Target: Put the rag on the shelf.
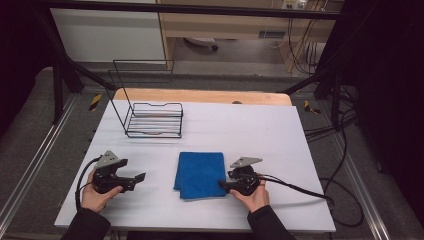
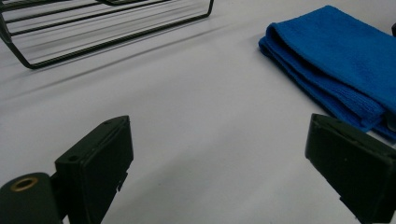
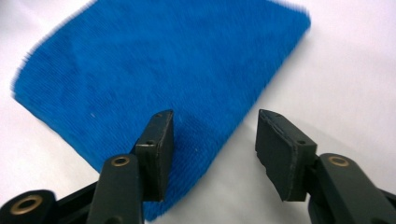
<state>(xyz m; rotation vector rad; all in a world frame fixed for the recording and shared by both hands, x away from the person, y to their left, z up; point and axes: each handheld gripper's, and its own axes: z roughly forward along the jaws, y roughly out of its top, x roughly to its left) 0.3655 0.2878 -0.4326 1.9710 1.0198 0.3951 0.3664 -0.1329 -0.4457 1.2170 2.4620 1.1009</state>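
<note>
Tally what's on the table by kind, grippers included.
Folded blue cloth: 1
Black wire rack: 1
Handheld grippers: 2, the left gripper open over bare white tabletop, and the right gripper open at the cloth's near edge, one jaw over the cloth and the other over the table
Total: 4

No readable text or signs

No letters, numbers or brand marks can be read on anything. The nearest to a sign are yellow-and-black striped markers [image 1: 95, 101] on the frame at the table's [image 1: 280, 150] far corners, and they carry no words; a small plate on the far cabinet [image 1: 271, 34] is too blurred to read.
</note>
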